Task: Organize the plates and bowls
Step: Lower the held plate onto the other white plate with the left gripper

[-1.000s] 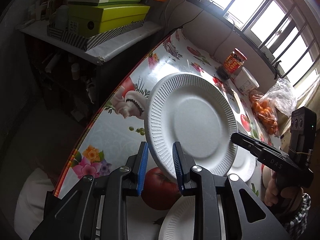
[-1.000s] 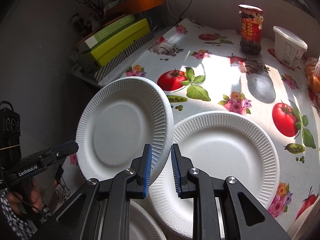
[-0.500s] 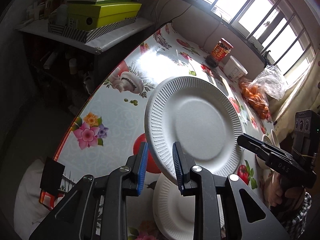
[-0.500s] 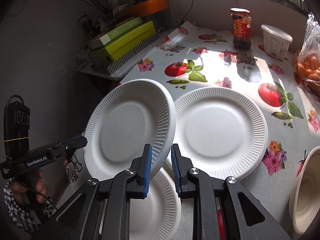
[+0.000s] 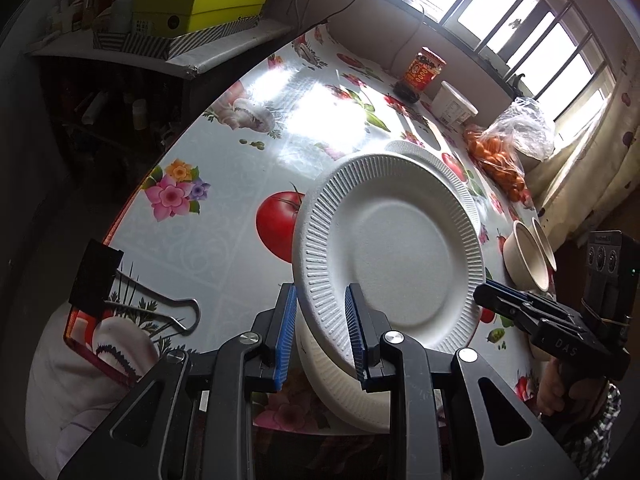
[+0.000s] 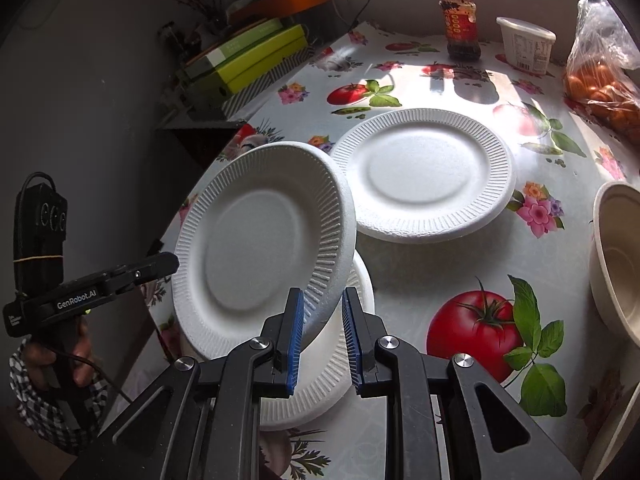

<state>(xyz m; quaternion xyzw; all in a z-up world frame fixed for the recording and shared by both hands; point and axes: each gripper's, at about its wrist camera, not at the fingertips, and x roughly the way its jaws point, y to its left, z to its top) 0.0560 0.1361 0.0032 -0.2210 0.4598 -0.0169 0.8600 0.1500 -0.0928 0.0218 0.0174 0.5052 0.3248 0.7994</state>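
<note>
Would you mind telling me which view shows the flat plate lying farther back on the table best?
The right wrist view: the back plate lies fully visible, rim and centre. In the left wrist view the held plate hides all but a sliver of its rim.

I hold one plate (image 6: 256,236) tilted above another plate (image 6: 340,364) at the table's (image 6: 420,276) near edge. A third plate (image 6: 424,172) lies behind them. Bowls (image 5: 528,256) sit to the right; jar (image 6: 460,24), tub (image 6: 524,48) and bag (image 6: 604,88) stand far back.
</note>
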